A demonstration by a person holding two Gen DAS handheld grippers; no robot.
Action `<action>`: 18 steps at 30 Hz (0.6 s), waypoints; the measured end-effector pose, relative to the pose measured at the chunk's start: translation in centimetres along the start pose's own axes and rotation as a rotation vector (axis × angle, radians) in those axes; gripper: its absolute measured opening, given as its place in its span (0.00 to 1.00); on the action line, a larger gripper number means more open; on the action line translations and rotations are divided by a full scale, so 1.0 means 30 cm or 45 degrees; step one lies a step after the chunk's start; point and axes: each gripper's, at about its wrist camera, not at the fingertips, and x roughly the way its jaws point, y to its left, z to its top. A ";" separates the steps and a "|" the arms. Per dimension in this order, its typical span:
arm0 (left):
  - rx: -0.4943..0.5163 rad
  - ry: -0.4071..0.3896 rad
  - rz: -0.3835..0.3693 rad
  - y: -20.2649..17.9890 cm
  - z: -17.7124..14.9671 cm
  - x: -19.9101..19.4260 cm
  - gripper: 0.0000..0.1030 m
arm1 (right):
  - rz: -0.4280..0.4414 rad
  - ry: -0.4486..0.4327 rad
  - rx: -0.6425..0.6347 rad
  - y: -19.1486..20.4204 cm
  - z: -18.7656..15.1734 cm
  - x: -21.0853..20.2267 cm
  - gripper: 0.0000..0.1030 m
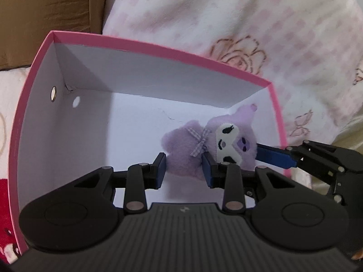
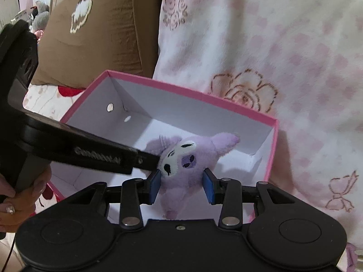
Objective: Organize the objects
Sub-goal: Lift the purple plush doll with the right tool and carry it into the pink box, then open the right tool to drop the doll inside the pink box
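Purple plush [image 1: 204,145] is what you have between both tools, and it hangs over the inside of the pink box [image 1: 158,45], low between the white walls toward the right-hand end. Your left gripper [image 1: 185,170] has its blue pads narrowed on the toy's body below the gingham bow, and your right gripper [image 2: 182,185] pinches the head from either side, just under the white face patch; in the left wrist view its blue finger [image 1: 275,156] reaches in over the box's right rim to the head. Both sets of jaws are nearly closed, with plush squeezed between the pads. Whether the toy already rests on the box floor [image 1: 127,131] or sits a little above it, you cannot tell from these views. The rest of the box looks bare, so this seems to be the first item going in, and I'd judge the step close to done: what is left is to set the toy down, let go with both tools and lift clear of the walls. Around the box you have the pink floral blanket [image 2: 295,56], a brown cushion [image 2: 102,34] and something red [image 2: 68,90] behind the far corner; whether anything else is meant for the box is not shown.
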 end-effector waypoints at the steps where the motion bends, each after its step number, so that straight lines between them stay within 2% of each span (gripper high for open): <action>1: -0.001 0.004 0.014 0.001 0.001 0.009 0.31 | -0.014 0.002 -0.018 0.008 0.000 0.011 0.43; 5: -0.036 0.038 0.043 0.016 0.018 0.054 0.30 | -0.043 0.035 -0.050 0.020 0.014 0.058 0.43; 7: -0.061 0.065 0.038 0.023 0.028 0.080 0.25 | -0.065 0.051 -0.070 0.022 0.020 0.082 0.43; 12: 0.029 0.047 0.095 -0.004 0.031 0.094 0.25 | -0.081 0.085 -0.091 0.014 0.029 0.131 0.42; 18: -0.001 0.076 0.088 0.003 0.023 0.126 0.25 | -0.141 0.138 -0.151 0.019 0.029 0.172 0.39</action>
